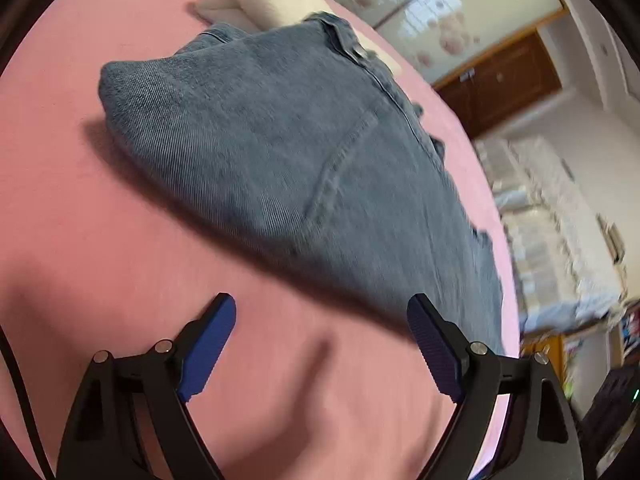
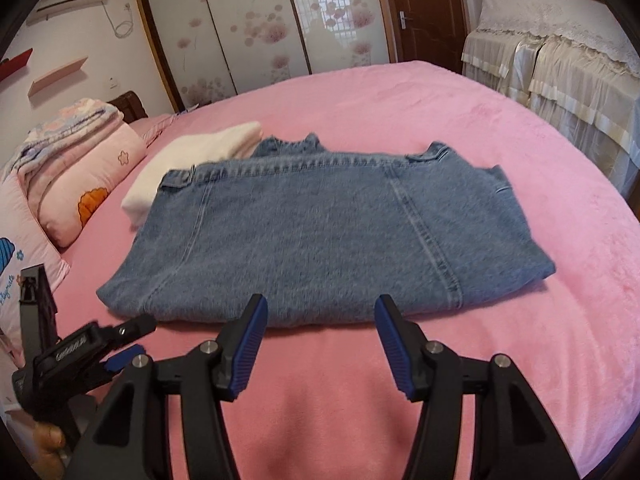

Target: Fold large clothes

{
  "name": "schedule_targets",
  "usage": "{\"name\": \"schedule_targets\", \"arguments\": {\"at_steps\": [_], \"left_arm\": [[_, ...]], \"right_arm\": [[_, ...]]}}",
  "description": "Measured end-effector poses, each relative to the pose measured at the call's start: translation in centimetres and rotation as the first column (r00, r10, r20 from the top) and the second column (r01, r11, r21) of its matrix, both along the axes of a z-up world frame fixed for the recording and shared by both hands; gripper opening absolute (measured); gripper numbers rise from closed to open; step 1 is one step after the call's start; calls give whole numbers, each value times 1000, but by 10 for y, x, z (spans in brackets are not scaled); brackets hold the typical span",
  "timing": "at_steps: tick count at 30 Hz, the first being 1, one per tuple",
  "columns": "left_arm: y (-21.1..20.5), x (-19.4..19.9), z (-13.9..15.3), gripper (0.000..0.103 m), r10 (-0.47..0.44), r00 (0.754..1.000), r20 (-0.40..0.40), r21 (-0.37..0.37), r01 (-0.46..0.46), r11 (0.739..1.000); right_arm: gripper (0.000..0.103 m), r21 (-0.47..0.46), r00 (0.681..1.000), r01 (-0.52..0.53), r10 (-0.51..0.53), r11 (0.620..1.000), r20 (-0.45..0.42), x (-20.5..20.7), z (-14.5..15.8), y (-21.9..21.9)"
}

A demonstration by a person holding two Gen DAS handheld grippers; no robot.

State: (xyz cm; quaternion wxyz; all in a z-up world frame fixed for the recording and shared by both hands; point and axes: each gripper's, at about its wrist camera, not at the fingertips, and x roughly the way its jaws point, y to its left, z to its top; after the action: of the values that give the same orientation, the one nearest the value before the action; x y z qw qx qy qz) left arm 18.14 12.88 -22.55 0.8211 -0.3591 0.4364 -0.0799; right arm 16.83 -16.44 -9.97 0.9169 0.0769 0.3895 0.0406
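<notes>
- A folded denim garment (image 2: pixel 320 236) is lying flat on the pink bed cover (image 2: pixel 440 112), its waistband-like seamed edge running along the far side and its thick folded edge facing the near side.
- In the right wrist view the garment is sitting in the middle of the bed, with stitched seams running from far to near on both its left and right parts.
- The right gripper (image 2: pixel 319 322) is hovering just near of the garment's near edge, its blue-padded fingers (image 2: pixel 250 344) spread wide apart and gripping nothing; whether the tips are touching the denim cannot be told.
- The left gripper (image 1: pixel 321 322) is also standing wide open with nothing between its blue pads (image 1: pixel 208 348), pointing over the bare pink cover; its right finger is lying close against the garment's near corner (image 1: pixel 460 300), though contact cannot be told.
- In the left wrist view the same garment (image 1: pixel 288 152) is stretching from far left to near right, slightly blurred.
- The left gripper's body is showing at the near left edge of the right wrist view (image 2: pixel 92 344), beside the right one and apart from the denim.
- A folded white cloth (image 2: pixel 200 160) is lying at the far left of the garment, touching it and partly tucked under its far-left corner.
- Pink floral pillows (image 2: pixel 80 176) are piling up at the left side of the bed.
- A wardrobe with flowered sliding doors (image 2: pixel 256 28) is standing beyond the far edge of the bed, and a lace-covered piece of furniture (image 2: pixel 560 64) is standing at the far right.
</notes>
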Motion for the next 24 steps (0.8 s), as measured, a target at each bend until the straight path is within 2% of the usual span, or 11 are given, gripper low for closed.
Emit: {"name": "schedule_targets", "arguments": {"at_steps": [4,12,14,16,18,20,22,24], "left_arm": [[4,24,-5,86,42,997,66,3,-42,999],[11,73,-16,86,136,987,85,-7,-135,991],[16,79,-13,73,158,984,77,11,-160,987],[17,85,-8,43,173,983,58,63,-177,982],[16,88,-3,27,160,985,58,111,-166,980],[15,89,3,22,137,987,79,126,-146,981],[10,89,10,19,115,988,100,160,-130,978],[7,86,16,18,104,988,110,186,-123,975]], "right_arm": [[56,-24,1000,-22,22,999,-5,8,-10,7],[56,-65,999,-42,44,997,26,37,-20,17],[56,-70,998,-49,51,996,28,48,-20,19],[56,-89,998,-53,56,995,37,59,-20,21],[53,-120,997,-61,67,991,47,70,-19,26],[47,-150,995,-75,84,986,51,84,-18,31],[30,-167,994,-88,98,982,51,98,-20,36],[17,-190,993,-98,107,977,40,113,-23,41]]}}
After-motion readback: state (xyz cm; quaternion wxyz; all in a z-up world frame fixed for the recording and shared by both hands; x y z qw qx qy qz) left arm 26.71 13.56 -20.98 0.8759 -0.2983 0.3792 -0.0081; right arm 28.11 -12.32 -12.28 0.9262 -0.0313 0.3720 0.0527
